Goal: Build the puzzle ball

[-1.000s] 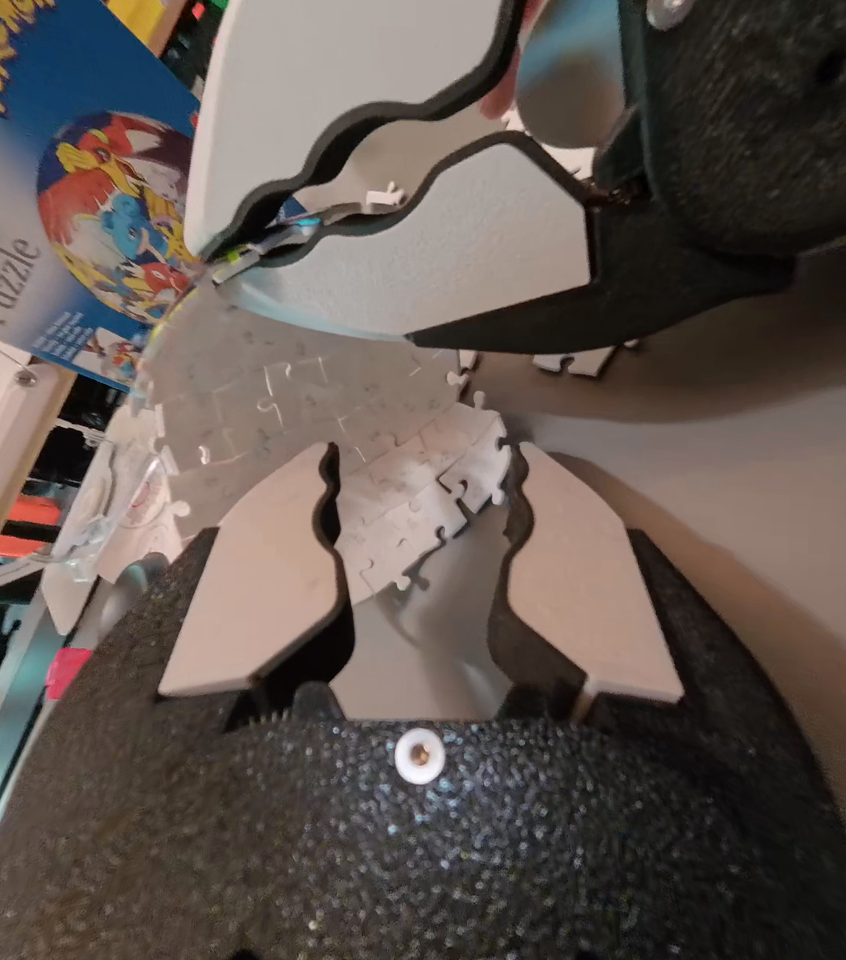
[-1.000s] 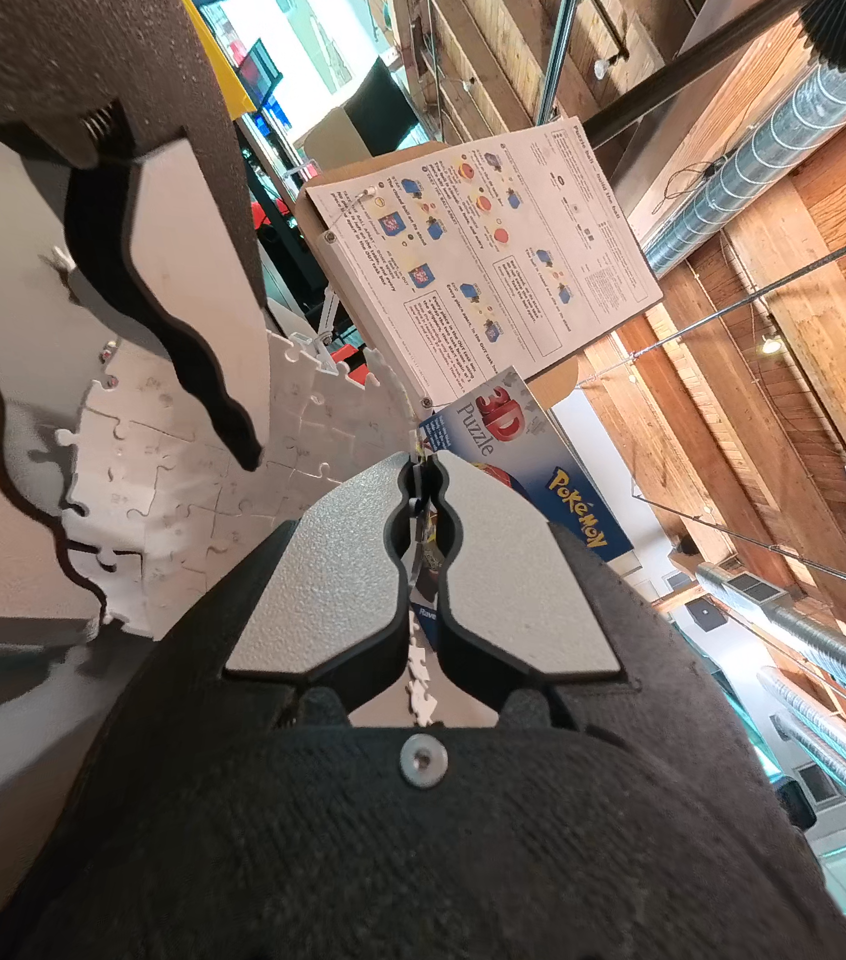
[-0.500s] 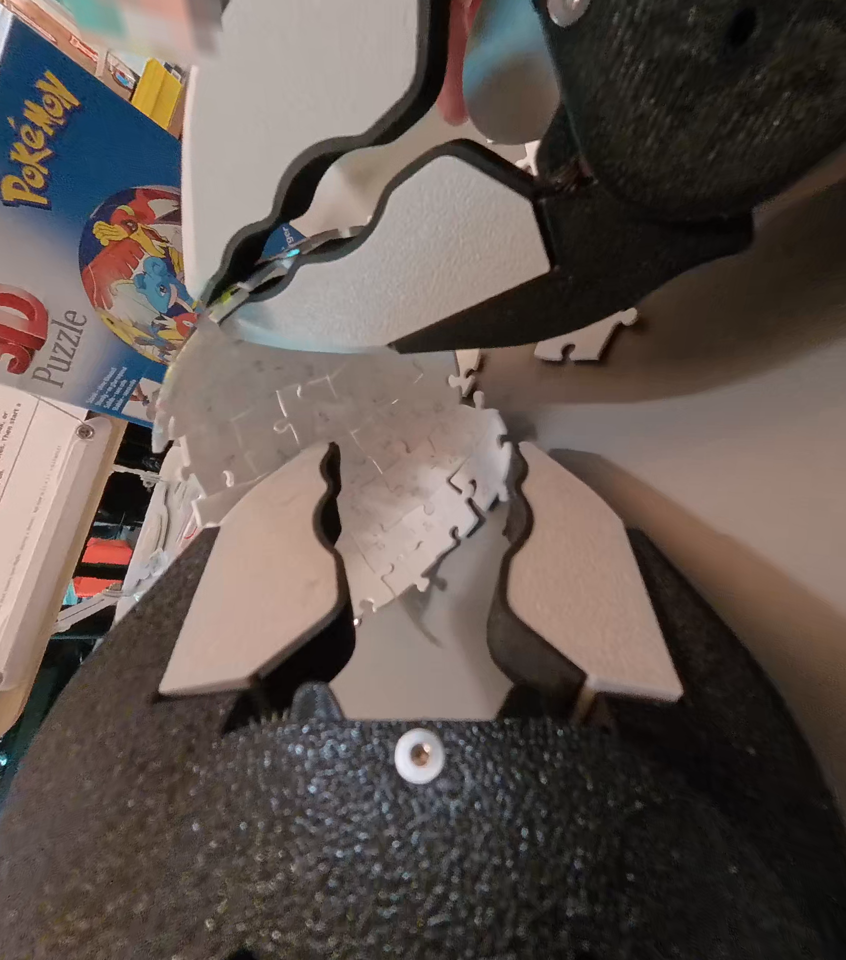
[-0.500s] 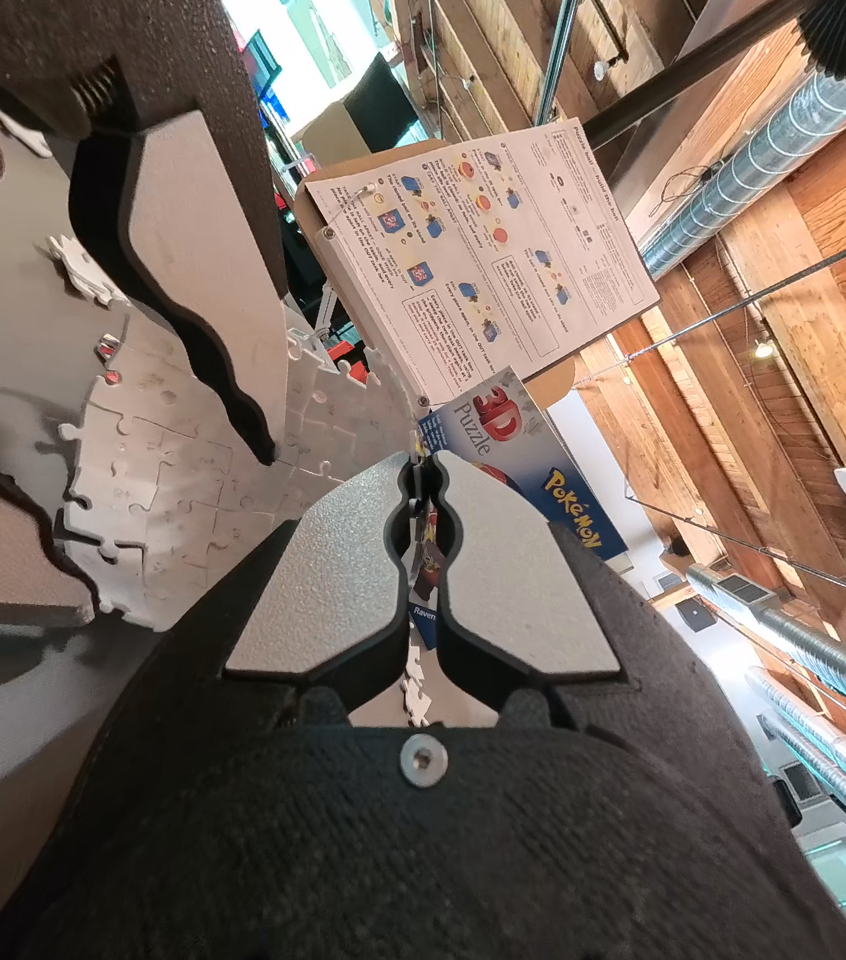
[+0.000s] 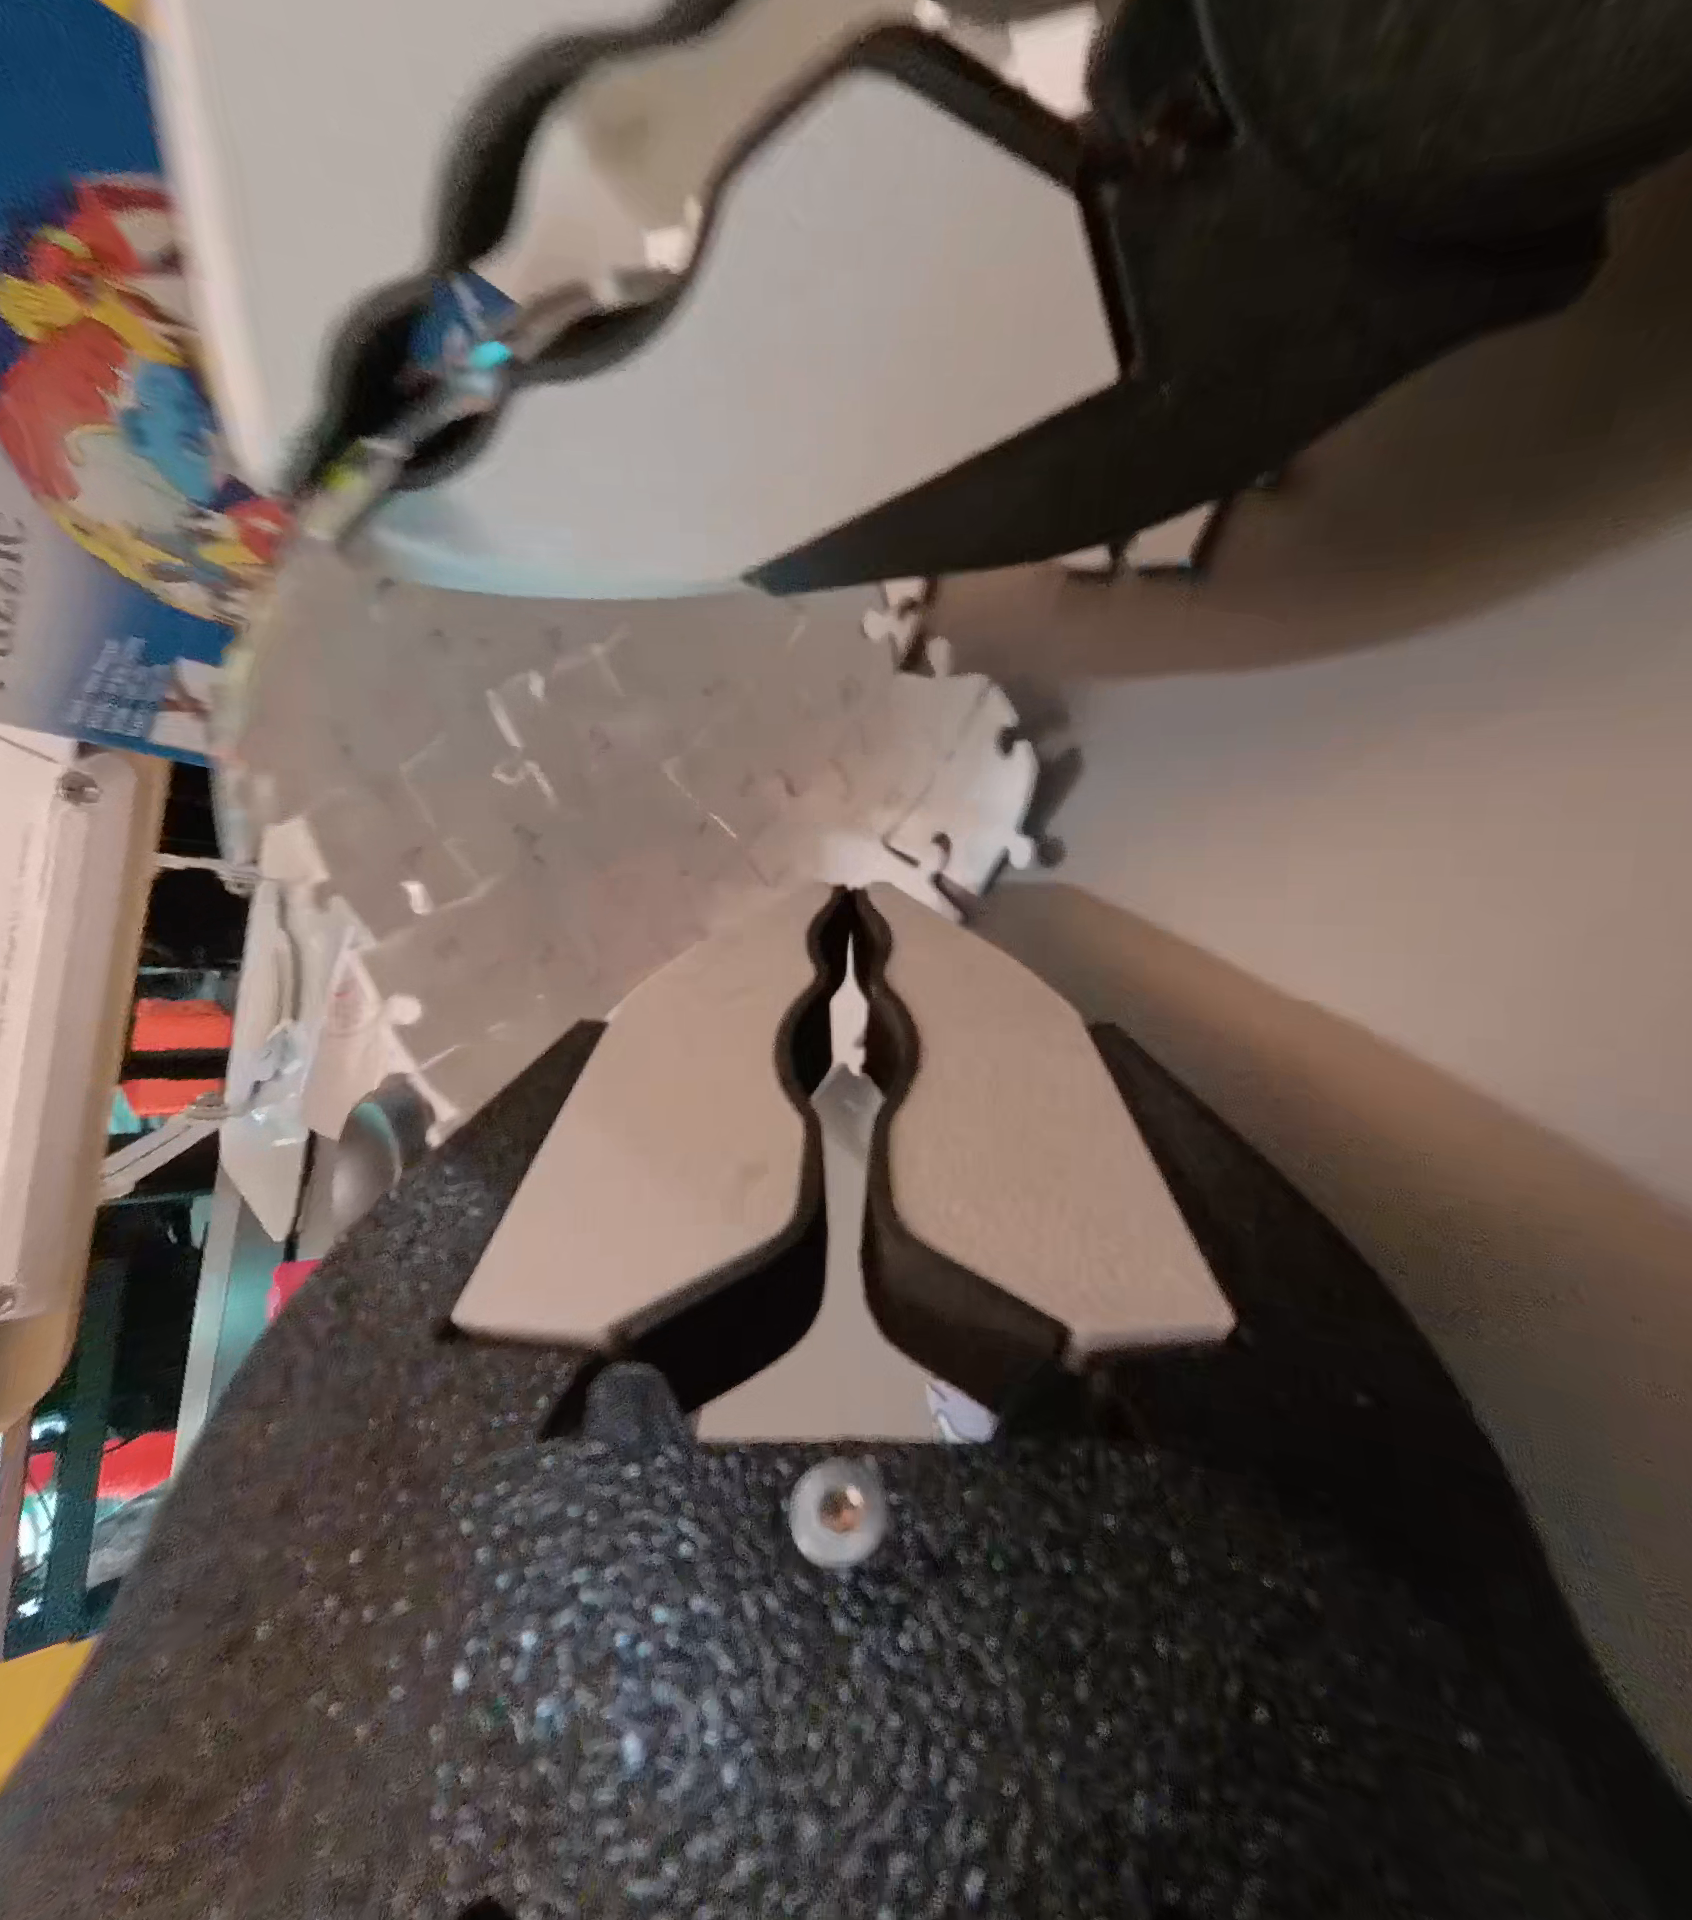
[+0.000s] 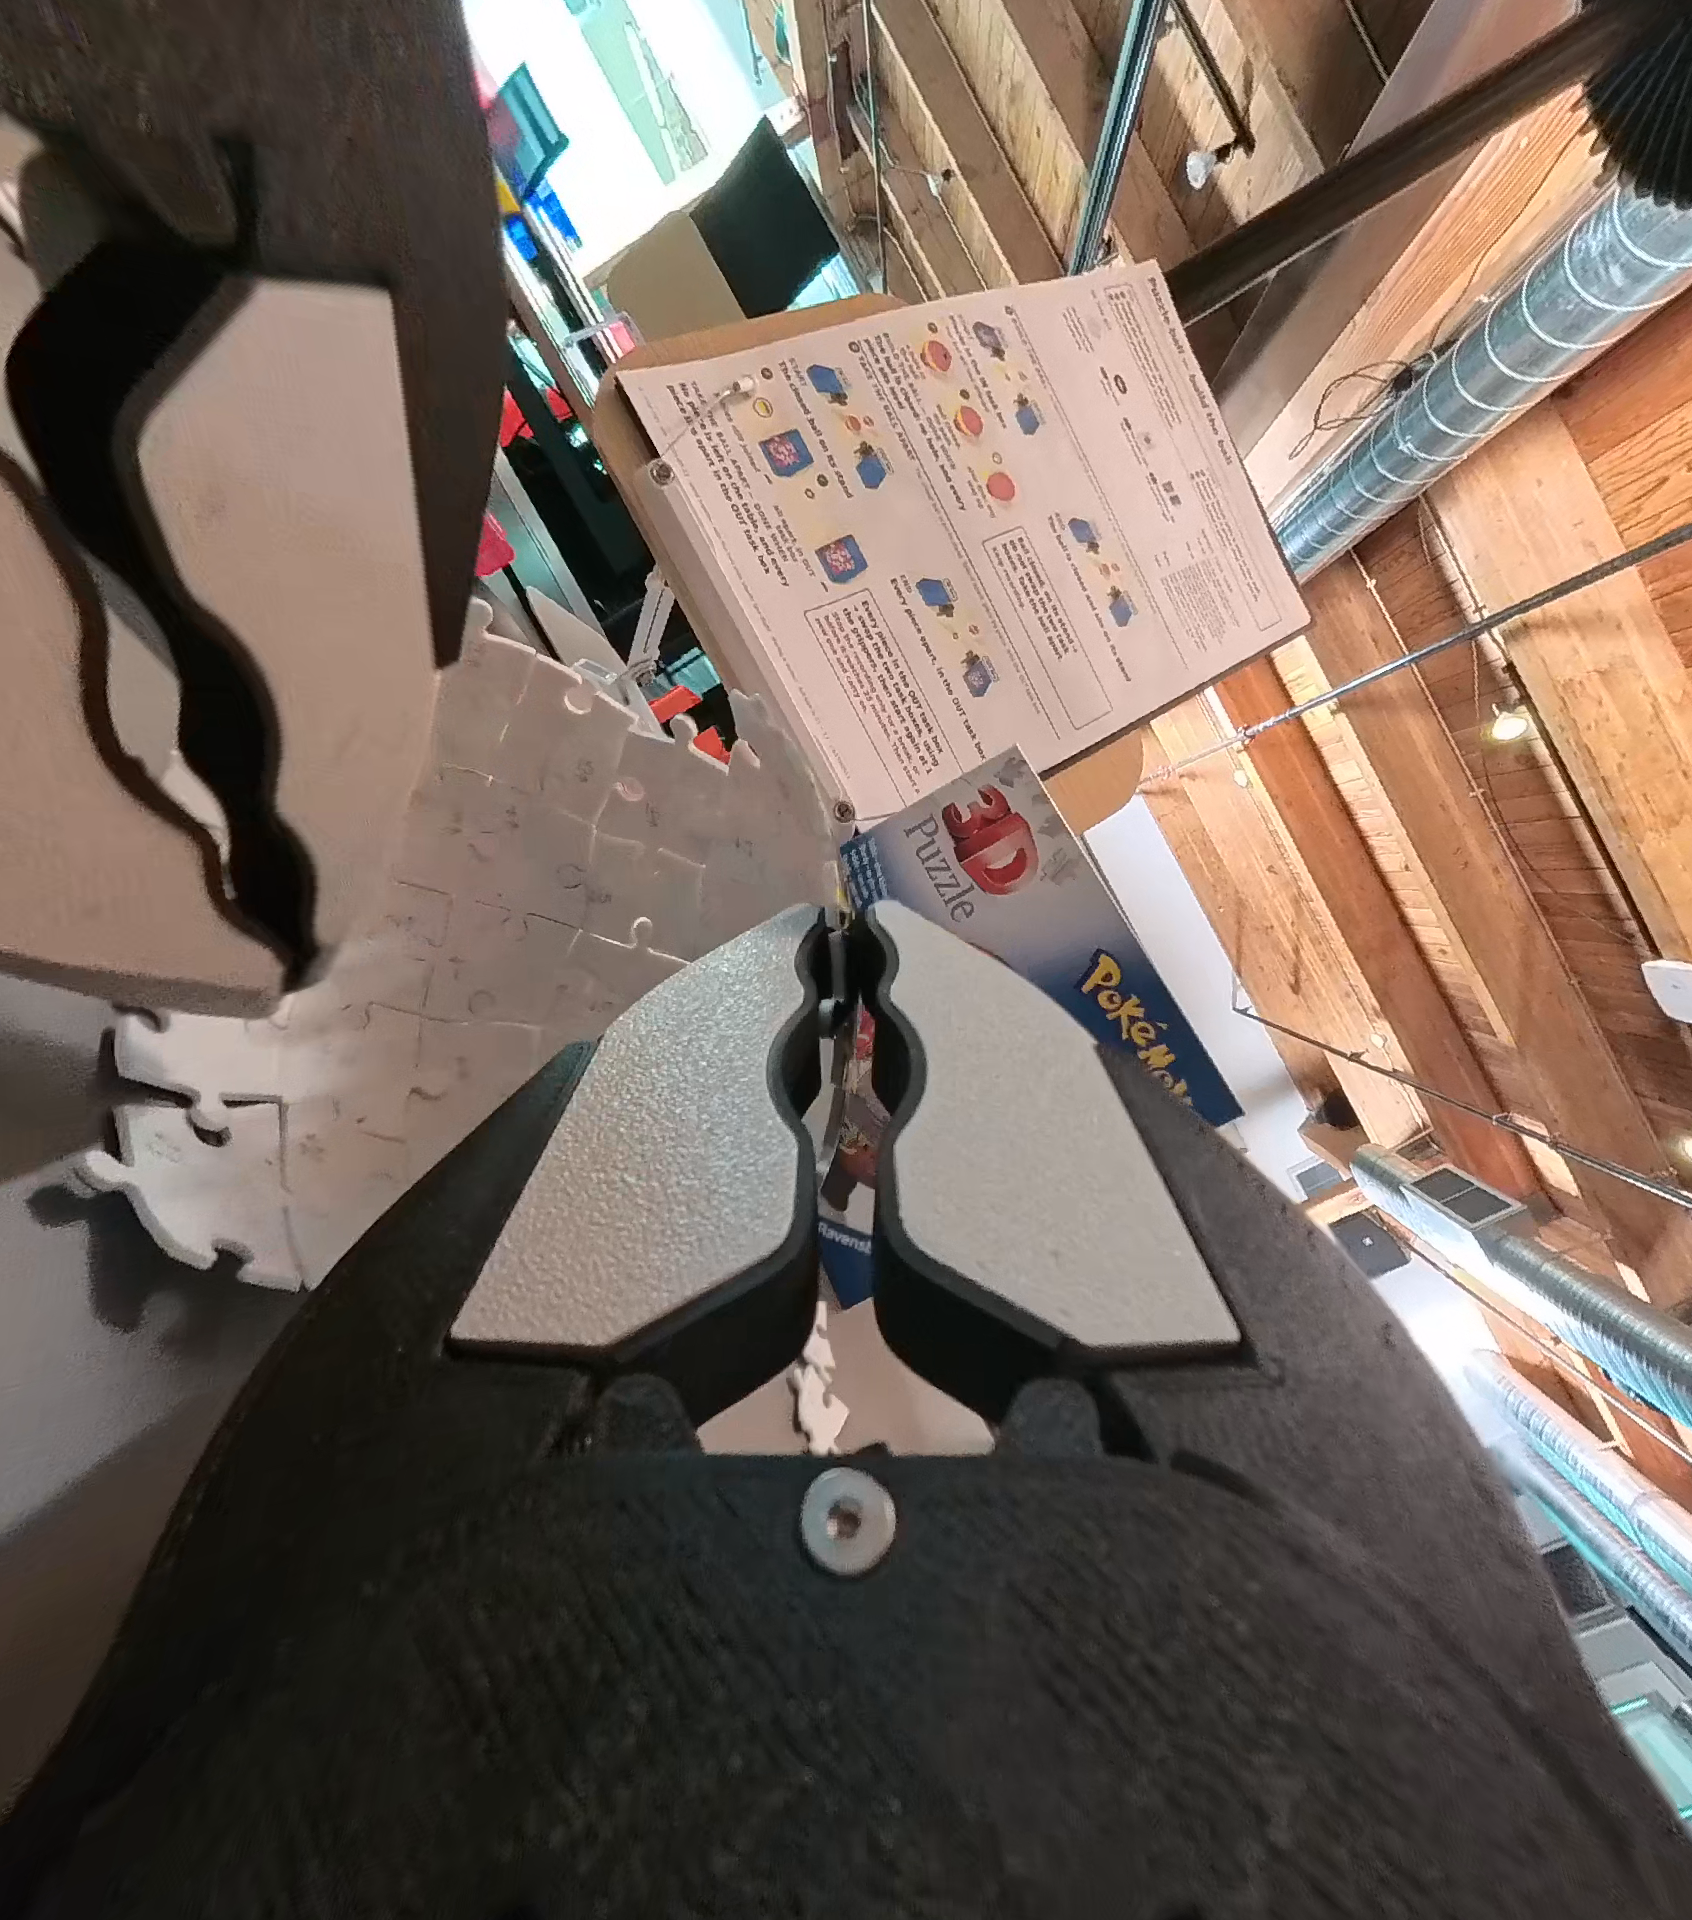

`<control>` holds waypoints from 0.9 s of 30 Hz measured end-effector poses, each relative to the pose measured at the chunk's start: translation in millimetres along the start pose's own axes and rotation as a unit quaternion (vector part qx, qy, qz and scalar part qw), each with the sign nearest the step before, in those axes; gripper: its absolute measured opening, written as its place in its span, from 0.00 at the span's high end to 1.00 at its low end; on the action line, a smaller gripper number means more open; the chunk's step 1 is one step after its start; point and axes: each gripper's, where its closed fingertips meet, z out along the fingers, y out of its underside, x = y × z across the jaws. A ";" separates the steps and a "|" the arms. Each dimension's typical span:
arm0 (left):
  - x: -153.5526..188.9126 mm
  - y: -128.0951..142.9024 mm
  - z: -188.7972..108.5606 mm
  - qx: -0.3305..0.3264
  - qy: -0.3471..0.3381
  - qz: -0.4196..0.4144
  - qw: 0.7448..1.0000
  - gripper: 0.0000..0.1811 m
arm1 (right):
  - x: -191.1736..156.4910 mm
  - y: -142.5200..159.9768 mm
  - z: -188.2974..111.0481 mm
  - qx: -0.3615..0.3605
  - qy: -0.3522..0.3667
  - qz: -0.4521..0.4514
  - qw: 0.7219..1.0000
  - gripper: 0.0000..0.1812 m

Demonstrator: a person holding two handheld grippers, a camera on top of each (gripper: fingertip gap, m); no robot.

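The partly built puzzle ball (image 5: 561, 810), a curved shell of joined pieces with its pale inner side shown, is held off the grey table (image 5: 1444, 883) between the two grippers. Its notched lower edge is pinched at the tips of the left gripper (image 5: 850, 906), whose jaws are drawn together on it with only a thin slit left between them. The opposite edge of the shell is clamped by the right gripper (image 6: 847, 925), the jaws closed on the thin printed rim, which is seen edge-on in the gap. In the left wrist view the right gripper is seen at the top, blurred, with a colourful sliver caught in its tip. In the right wrist view the left gripper is seen at the upper left, its tips meeting the shell's lower corner. A loose piece (image 5: 1148, 551) lies on the table beyond. Behind the shell a blue puzzle box (image 6: 1050, 935) stands beside an instruction sheet (image 6: 967, 520) fixed to a board.
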 end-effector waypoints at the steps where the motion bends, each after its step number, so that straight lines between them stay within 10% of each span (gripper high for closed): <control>1: 4.3 3.3 2.3 -0.015 0.011 0.004 1.000 1.00 | 0.1 -0.9 -0.3 0.002 0.001 -0.003 1.000 0.98; 19: 10.0 7.1 16.2 -0.041 0.056 -0.012 0.998 1.00 | -0.9 -3.5 -1.5 0.018 -0.009 0.015 1.000 0.97; 27: -37.4 -17.1 -22.5 0.072 -0.097 -0.053 0.991 0.93 | -1.1 -3.2 -2.1 0.015 -0.006 0.005 1.000 0.98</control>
